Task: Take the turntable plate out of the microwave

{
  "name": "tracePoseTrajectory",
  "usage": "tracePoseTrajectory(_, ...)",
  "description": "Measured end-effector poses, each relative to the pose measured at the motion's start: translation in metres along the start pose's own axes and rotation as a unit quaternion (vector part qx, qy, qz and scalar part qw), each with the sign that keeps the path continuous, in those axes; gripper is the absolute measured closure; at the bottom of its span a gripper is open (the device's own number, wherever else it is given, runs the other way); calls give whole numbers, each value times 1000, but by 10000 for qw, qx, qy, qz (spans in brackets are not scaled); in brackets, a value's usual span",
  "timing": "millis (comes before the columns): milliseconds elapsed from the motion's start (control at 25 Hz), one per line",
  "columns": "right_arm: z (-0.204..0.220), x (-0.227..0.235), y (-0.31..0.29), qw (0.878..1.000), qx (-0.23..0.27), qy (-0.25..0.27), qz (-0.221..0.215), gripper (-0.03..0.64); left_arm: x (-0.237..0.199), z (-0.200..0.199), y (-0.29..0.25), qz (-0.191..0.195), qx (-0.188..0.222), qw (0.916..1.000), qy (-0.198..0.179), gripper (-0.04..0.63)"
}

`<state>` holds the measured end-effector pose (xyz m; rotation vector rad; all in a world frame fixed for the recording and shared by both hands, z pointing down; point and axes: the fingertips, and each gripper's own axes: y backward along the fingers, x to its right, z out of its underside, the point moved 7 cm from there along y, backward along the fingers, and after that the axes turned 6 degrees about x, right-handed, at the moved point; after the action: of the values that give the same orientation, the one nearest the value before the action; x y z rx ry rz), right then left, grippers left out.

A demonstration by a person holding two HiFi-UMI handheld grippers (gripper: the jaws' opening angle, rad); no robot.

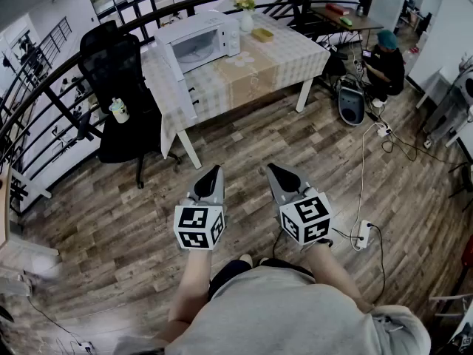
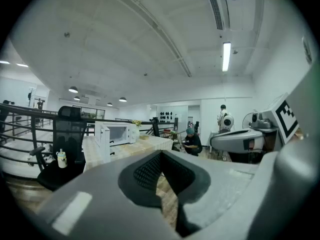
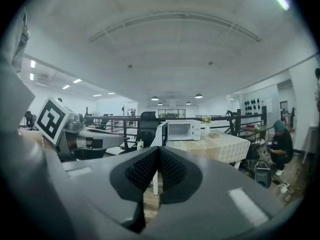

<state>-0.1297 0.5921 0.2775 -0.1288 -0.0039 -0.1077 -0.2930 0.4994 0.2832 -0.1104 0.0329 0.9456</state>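
A white microwave stands on a table with a checked cloth, its door swung open to the left. The turntable plate inside cannot be made out at this distance. The microwave also shows far off in the left gripper view, and the microwave in the right gripper view. My left gripper and right gripper hang side by side above the wooden floor, well short of the table. Both are shut with nothing between the jaws.
A black office chair with a small bottle on its seat stands left of the table. A vase of flowers and a small tray sit on the table. A black railing runs behind. A person crouches at right; cables lie there.
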Motion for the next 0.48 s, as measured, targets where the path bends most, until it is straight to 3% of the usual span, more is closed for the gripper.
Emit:
tracePoseTrajectory(280,3,5,3,9999,-1,-81,59,607,0,11,0,-73,-140,9999,38,594)
tracePoseTrajectory(480,5,9,6,9999,-15,-67,104,607,4,15,-1,173,-102,9998,-6,594)
